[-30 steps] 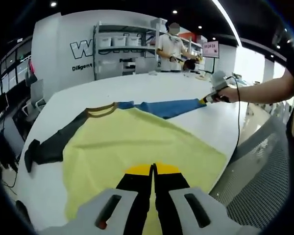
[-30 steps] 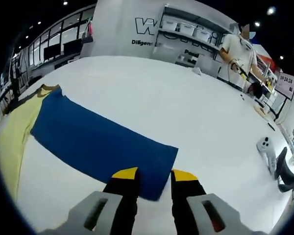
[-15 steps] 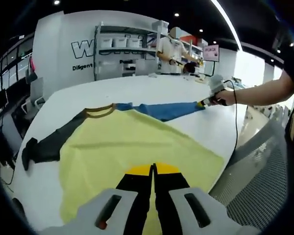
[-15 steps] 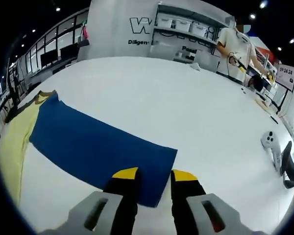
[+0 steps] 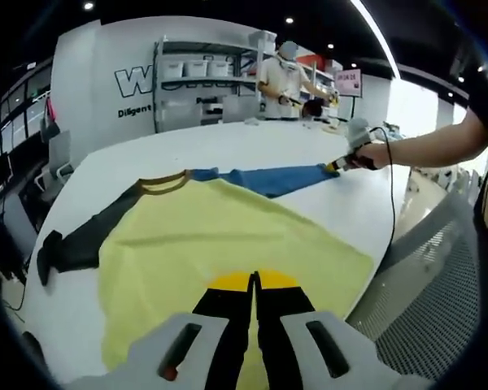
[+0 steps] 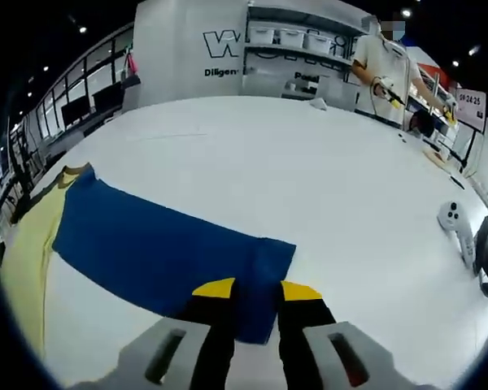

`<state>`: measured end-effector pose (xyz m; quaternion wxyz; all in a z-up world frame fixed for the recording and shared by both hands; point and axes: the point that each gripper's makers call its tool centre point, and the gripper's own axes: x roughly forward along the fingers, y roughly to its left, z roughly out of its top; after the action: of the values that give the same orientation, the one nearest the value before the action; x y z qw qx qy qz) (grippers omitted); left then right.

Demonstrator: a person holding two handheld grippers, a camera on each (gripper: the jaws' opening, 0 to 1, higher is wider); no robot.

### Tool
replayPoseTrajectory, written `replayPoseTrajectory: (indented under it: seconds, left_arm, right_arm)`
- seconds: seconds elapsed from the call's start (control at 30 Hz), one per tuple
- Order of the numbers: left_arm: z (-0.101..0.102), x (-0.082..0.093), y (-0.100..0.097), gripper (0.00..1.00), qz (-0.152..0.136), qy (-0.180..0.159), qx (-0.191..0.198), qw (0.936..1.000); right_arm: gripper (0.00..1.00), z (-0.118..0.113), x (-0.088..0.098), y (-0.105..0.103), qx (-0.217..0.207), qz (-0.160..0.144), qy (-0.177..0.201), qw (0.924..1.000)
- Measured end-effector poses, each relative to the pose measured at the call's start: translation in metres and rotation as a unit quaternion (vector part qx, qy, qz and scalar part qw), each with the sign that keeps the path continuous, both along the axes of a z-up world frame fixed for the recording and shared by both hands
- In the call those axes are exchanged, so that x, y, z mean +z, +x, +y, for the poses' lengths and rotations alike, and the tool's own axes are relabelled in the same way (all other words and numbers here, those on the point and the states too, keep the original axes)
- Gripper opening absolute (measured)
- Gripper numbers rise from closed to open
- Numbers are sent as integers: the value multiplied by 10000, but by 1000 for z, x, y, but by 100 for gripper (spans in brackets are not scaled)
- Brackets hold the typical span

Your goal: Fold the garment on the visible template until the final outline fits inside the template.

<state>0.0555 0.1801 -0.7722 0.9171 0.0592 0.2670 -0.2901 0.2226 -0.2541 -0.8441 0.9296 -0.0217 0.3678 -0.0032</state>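
Two grippers worked one garment, which lay flat on the white table. In the left gripper view, its yellow body spread from the near table edge toward a tan-trimmed collar at the far side, so its long axis ran away from the camera. A dark sleeve stretched left from the shoulder, and a blue sleeve stretched right. The left gripper had its yellow-tipped jaws pressed together on the yellow hem at the near edge. The right gripper sat at the cuff end of the blue sleeve, its jaws a little apart with the blue fabric between them; whether they pinched it could not be told. A person's hand held that gripper.
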Motion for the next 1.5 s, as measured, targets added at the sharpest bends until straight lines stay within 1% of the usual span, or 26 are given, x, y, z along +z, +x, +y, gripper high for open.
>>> replayPoseTrajectory:
  seconds: [0.07, 0.17, 0.2, 0.27, 0.4, 0.47, 0.53, 0.63, 0.67, 0.77, 0.8, 0.9, 0.97, 1.03, 1.17, 1.27, 1.33, 1.37, 1.47, 1.5]
  left_arm:
    - [0, 0, 0, 0, 12, 2, -4, 10000]
    - [1, 0, 0, 0, 6, 24, -12, 10000]
    - [1, 0, 0, 0, 9, 24, -12, 10000]
    - [1, -1, 0, 0, 27, 40, -20, 10000]
    - [1, -2, 0, 0, 33, 37, -26, 10000]
    - [1, -2, 0, 0, 30, 47, -23, 10000]
    - [1, -1, 0, 0, 8, 56, -27, 10000]
    - [2, 0, 0, 0, -19, 56, -22, 10000]
    - [2, 1, 1, 0, -25, 57, -16, 10000]
    - [3, 0, 1, 0, -15, 67, -5, 10000]
    - [3, -1, 1, 0, -17, 78, -8, 10000]
    - [3, -1, 0, 0, -8, 91, -9, 10000]
    - [3, 0, 1, 0, -25, 83, 1, 10000]
    - [3, 0, 1, 0, -17, 83, 5, 10000]
    - [4, -1, 1, 0, -7, 97, -2, 10000]
    - [4, -1, 0, 0, -1, 107, -3, 9999]
    - [4, -1, 0, 0, 6, 115, -4, 9999]
    - [4, -1, 0, 0, 2, 117, 0, 9999]
    - [4, -1, 1, 0, -3, 94, 9, 10000]
    - [4, -1, 0, 0, 17, 109, -2, 9999]
  right_arm:
    - [5, -1, 0, 0, -48, -35, -70, 10000]
    - [0, 3, 0, 2, 121, -16, -246, 9996]
    - [0, 4, 0, 3, 285, 35, -458, 9985]
    - [0, 5, 0, 4, 345, 82, -637, 9973]
    - [0, 3, -1, 7, 222, 60, -626, 9978]
    - [0, 2, 0, 8, 187, 88, -559, 9982]
    - [0, 0, 4, 8, 69, -66, -411, 9991]
    - [0, -5, 15, 9, -87, -242, -417, 9988]
    - [0, -6, 20, 12, -118, -328, -323, 9989]
    - [0, -5, 24, 15, -85, -351, -223, 9991]
    - [0, -6, 29, 17, -117, -405, -211, 9989]
    - [0, -8, 39, 21, -294, -551, 8, 9980]
    - [0, -11, 49, 24, -331, -646, 38, 9974]
    - [0, -11, 54, 25, -316, -691, 35, 9971]
    - [0, -8, 71, 31, -229, -871, 37, 9959]
    - [0, -5, 79, 34, -223, -953, 65, 9952]
    - [0, 1, 89, 35, -229, -1010, 120, 9945]
    - [0, 4, 95, 38, -114, -1123, 47, 9936]
    - [0, 13, 106, 40, -36, -1239, 80, 9923]
    - [0, 18, 109, 41, 53, -1231, 80, 9924]
